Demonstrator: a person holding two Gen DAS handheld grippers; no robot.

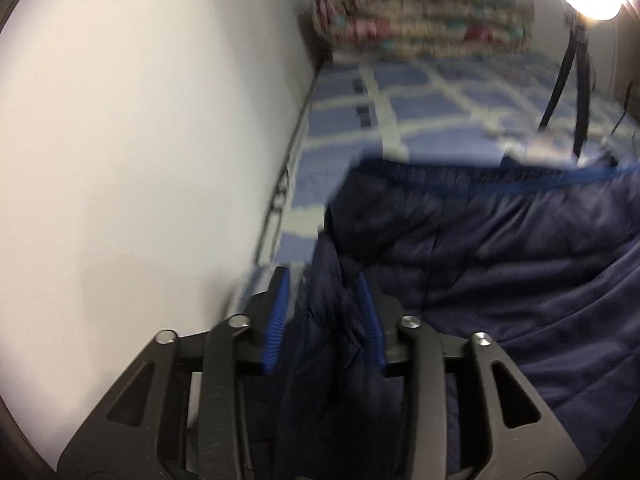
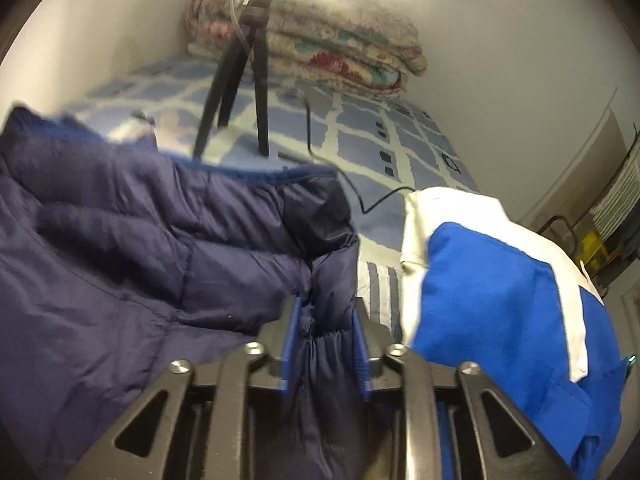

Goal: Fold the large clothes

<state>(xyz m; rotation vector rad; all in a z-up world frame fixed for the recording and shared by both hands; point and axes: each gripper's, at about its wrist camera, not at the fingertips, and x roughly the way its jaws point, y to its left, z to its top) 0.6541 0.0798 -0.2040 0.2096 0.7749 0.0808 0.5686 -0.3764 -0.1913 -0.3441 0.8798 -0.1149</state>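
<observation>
A large navy quilted jacket [image 1: 500, 248] lies over a bed with a blue-and-white checked sheet [image 1: 380, 100]. My left gripper [image 1: 324, 280] is shut on a bunched edge of the jacket near the wall, its blue pads pressing the fabric. In the right wrist view the jacket [image 2: 140, 220] spreads to the left, and my right gripper [image 2: 326, 304] is shut on a gathered cuff-like edge of it. The fabric hides the inner faces of both grippers' pads.
A white wall [image 1: 140, 140] runs close on the left. A folded floral quilt [image 2: 320, 52] sits at the bed's head. A black tripod [image 2: 240, 92] with a cable [image 2: 340, 172] stands on the sheet. A blue-and-white garment [image 2: 500, 280] lies right of the right gripper.
</observation>
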